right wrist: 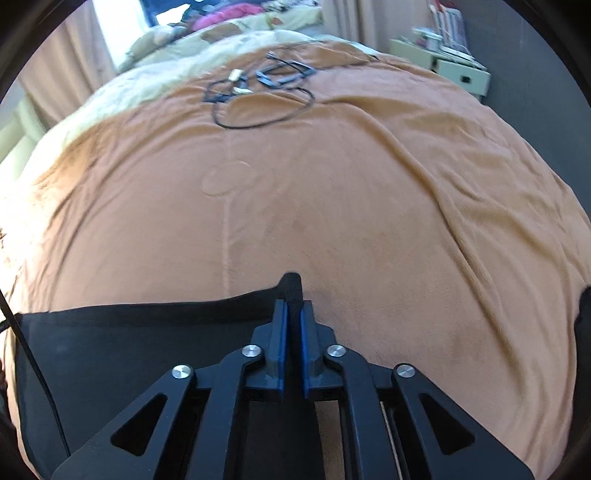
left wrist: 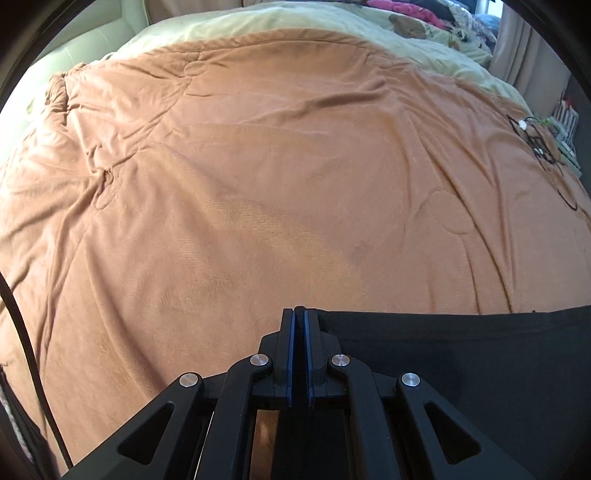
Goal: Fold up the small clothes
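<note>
A black garment is stretched between my two grippers above the orange-brown blanket on the bed. My left gripper is shut on the garment's left corner, and the cloth runs off to the right. In the right wrist view my right gripper is shut on the other corner of the black garment, with a tuft of cloth poking out past the fingertips. The cloth runs off to the left there. The lower part of the garment is hidden behind the grippers.
A tangle of black cables with small connectors lies on the blanket at the far side, also visible at the right edge in the left wrist view. A pale green duvet and piled clothes lie beyond. A cardboard box stands by the bed.
</note>
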`<state>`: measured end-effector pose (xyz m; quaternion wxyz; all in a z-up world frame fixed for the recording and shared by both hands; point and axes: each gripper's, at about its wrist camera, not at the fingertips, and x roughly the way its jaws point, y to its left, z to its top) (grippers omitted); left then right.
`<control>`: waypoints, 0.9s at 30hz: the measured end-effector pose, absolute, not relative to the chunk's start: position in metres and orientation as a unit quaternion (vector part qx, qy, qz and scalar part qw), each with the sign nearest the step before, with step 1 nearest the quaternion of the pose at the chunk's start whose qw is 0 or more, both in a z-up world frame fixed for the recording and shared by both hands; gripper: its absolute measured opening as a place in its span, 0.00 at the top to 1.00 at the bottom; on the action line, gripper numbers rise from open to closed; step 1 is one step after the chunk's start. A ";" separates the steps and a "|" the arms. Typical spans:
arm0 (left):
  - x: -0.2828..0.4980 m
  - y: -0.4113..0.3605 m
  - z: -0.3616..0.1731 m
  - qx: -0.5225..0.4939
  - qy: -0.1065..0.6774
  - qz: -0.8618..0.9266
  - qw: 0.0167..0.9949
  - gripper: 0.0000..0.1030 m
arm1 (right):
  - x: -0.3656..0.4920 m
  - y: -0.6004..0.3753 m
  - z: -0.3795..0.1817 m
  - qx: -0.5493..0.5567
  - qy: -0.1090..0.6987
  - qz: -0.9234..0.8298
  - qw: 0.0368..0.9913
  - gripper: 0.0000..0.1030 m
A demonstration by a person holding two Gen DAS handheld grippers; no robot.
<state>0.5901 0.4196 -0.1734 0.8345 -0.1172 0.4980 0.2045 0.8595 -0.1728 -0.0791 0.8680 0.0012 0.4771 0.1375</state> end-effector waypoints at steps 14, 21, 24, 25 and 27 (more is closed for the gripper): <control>0.518 0.342 -0.134 -0.129 0.499 0.098 0.851 0.54 | 0.762 -0.171 -0.029 -0.034 0.467 0.214 0.857 0.55; 0.481 0.297 -0.141 -0.126 0.516 0.076 0.844 0.54 | 0.712 -0.174 -0.029 -0.067 0.475 0.223 0.848 0.55; 0.467 0.274 -0.148 -0.129 0.517 0.065 0.843 0.54 | 0.691 -0.172 -0.032 -0.055 0.486 0.231 0.841 0.55; 0.464 0.267 -0.150 -0.127 0.519 0.062 0.843 0.54 | 0.683 -0.168 -0.035 -0.063 0.487 0.228 0.840 0.55; 0.456 0.251 -0.158 -0.121 0.525 0.054 0.841 0.54 | 0.673 -0.162 -0.040 -0.076 0.489 0.226 0.839 0.55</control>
